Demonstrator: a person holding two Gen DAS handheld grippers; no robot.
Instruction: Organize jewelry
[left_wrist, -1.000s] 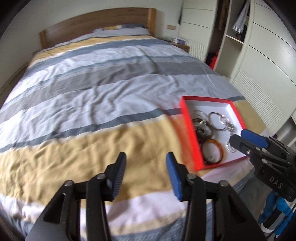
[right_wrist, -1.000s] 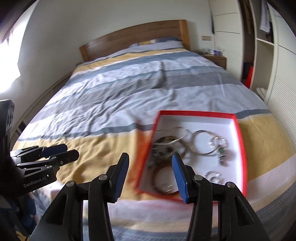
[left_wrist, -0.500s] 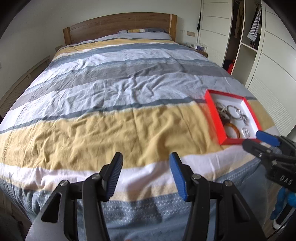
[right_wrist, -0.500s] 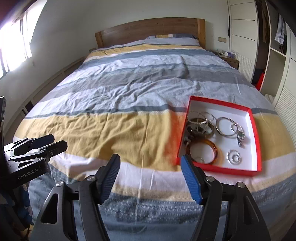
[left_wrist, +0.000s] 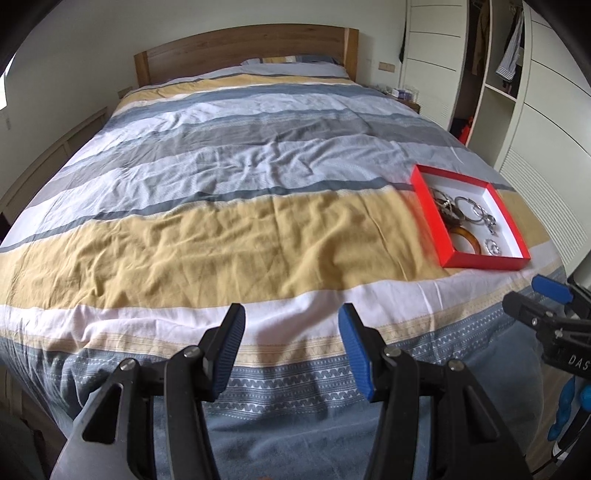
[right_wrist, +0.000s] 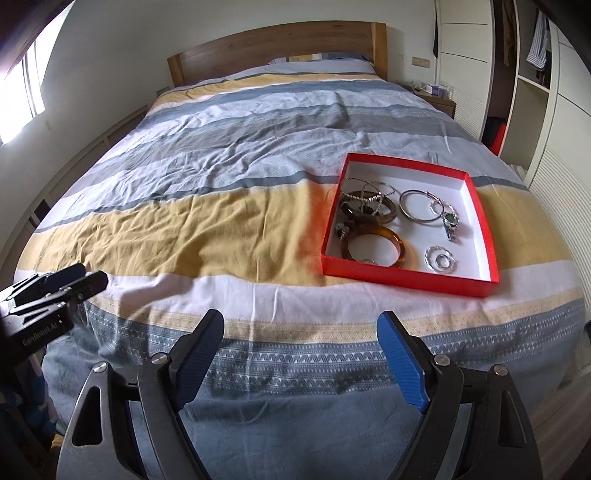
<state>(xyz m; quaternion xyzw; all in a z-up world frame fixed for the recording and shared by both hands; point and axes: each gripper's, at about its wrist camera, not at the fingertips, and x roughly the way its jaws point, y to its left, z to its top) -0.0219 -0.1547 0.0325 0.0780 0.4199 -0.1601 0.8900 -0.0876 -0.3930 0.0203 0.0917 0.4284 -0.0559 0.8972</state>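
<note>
several bangles (right_wrist: 373, 247) in red tray (right_wrist: 406, 275), both claws (right_wrist: 301, 356) (left_wrist: 291, 349) gaping, empty, right just widened

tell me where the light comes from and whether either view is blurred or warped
Right wrist view: daylight enters through a blown-out window at far left; the red box throws a reddish tint onto the duvet beside it. Left wrist view: softer light, and the box's near left wall looks slightly smeared. Both views: fisheye bending of the headboard and wardrobe, with dark corners.
</note>
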